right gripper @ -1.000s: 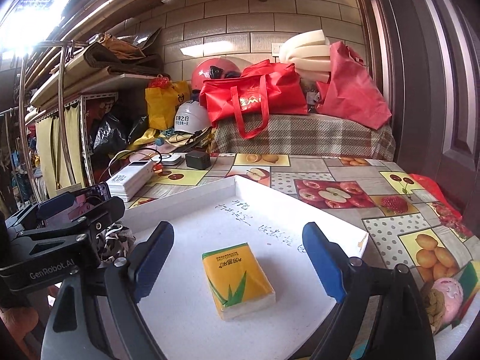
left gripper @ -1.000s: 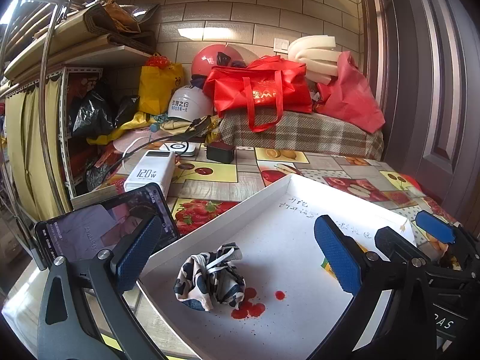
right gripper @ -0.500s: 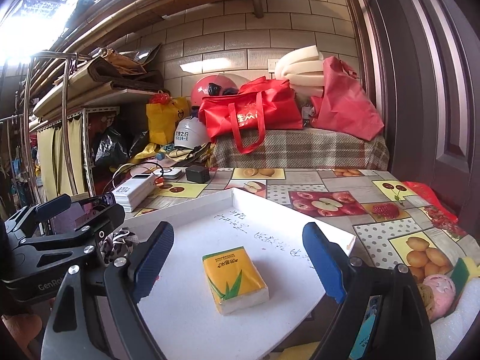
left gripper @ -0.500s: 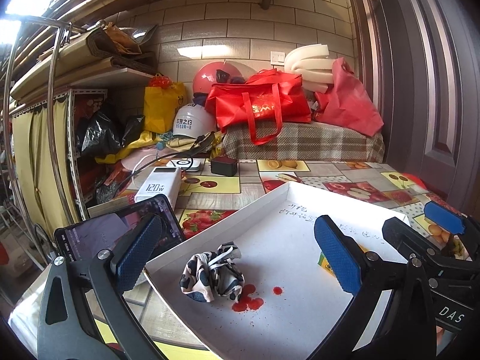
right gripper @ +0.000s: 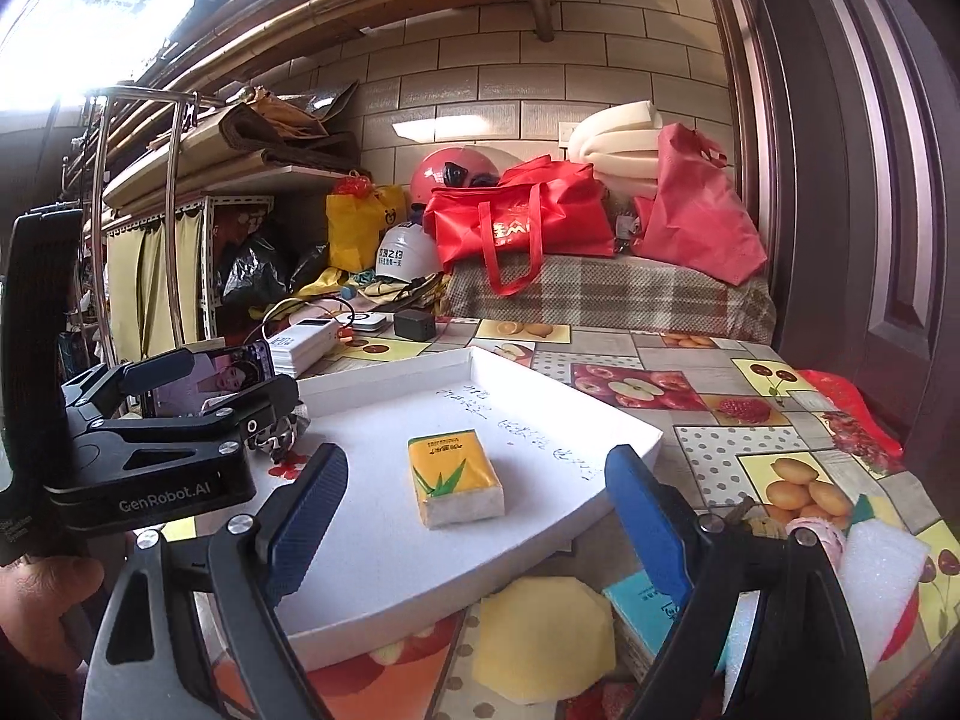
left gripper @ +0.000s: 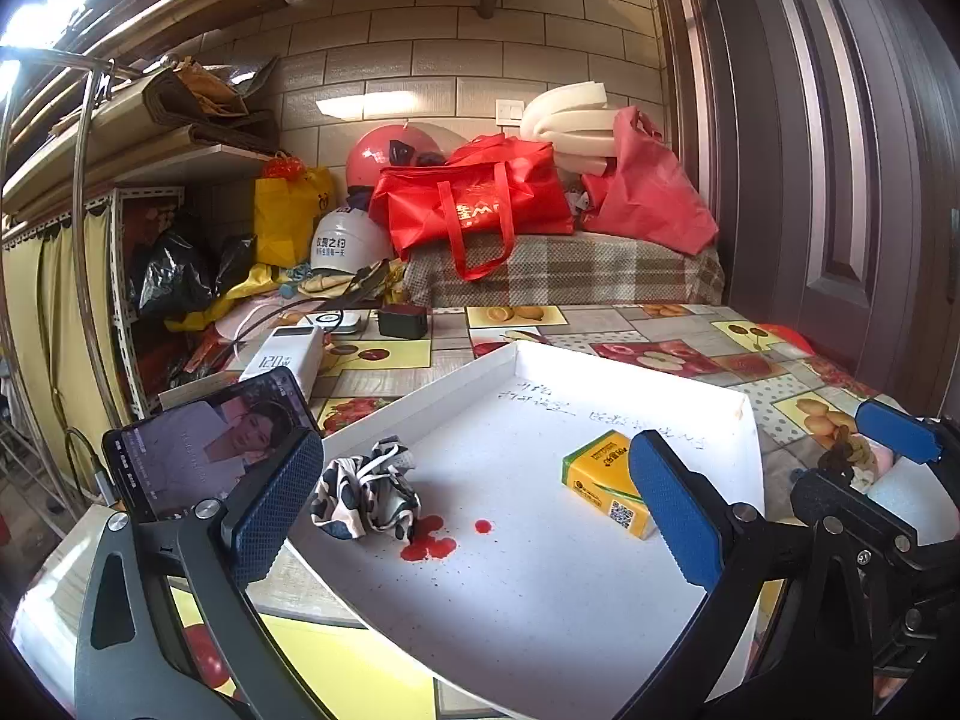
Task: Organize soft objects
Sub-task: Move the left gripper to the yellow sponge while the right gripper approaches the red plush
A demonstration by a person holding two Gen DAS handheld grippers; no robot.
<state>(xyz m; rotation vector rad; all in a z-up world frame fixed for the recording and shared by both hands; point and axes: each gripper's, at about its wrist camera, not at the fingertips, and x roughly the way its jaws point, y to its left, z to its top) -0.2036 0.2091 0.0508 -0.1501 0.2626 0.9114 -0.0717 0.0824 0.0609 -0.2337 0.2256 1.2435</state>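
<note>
Both grippers empty, jaws wide apart: left gripper (left gripper: 474,516) faces the crumpled patterned cloth (left gripper: 365,491) and right gripper (right gripper: 477,507) the yellow tissue pack (right gripper: 454,478), both lying in the white tray (right gripper: 624,420); risk: red stains (left gripper: 427,545) smearing onto dragged cloth.

The left gripper (left gripper: 474,516) points slightly downward with its blue-padded jaws spread wide and nothing between the pads. The right gripper (right gripper: 477,516) sits just beside it on its right, tilted the same way, jaws equally wide and empty. A hand (right gripper: 42,600) grips the left gripper's handle.
</note>
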